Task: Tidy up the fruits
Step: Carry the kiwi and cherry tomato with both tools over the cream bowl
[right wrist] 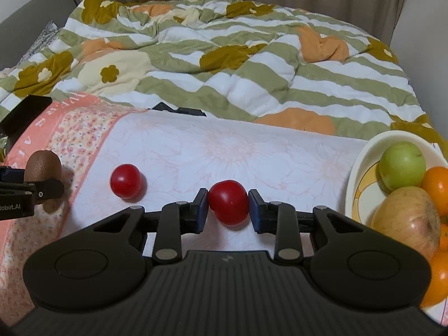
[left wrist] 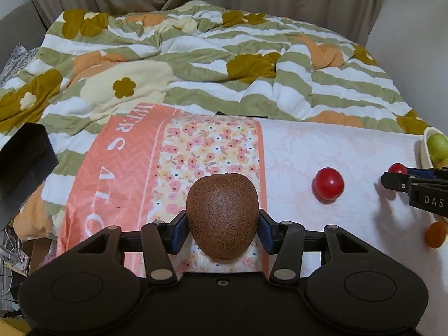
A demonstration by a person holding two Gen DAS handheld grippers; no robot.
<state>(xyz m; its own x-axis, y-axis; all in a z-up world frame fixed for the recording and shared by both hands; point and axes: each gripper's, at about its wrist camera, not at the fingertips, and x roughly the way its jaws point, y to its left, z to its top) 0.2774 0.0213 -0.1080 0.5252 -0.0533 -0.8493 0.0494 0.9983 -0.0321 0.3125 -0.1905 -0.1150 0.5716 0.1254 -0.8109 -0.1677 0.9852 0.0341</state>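
My left gripper [left wrist: 223, 224] is shut on a brown kiwi [left wrist: 222, 215] over the floral towel [left wrist: 196, 145]; the kiwi also shows at the left of the right wrist view [right wrist: 44, 165]. My right gripper [right wrist: 228, 207] has its blue pads against both sides of a red tomato [right wrist: 228, 201] and is shut on it, just above the white cloth [right wrist: 224, 151]. A second red tomato [right wrist: 125, 180] lies on the cloth between the two grippers, also visible in the left wrist view [left wrist: 328, 183]. A cream bowl [right wrist: 361, 173] at the right holds a green apple [right wrist: 402, 165], a yellow apple [right wrist: 408, 218] and oranges [right wrist: 436, 184].
A rumpled striped quilt with flowers [right wrist: 238, 64] covers the bed behind the cloth. A black box [left wrist: 22, 162] sits at the left edge. A small orange fruit [left wrist: 435, 233] lies on the cloth near the right gripper. Curtains hang at the back.
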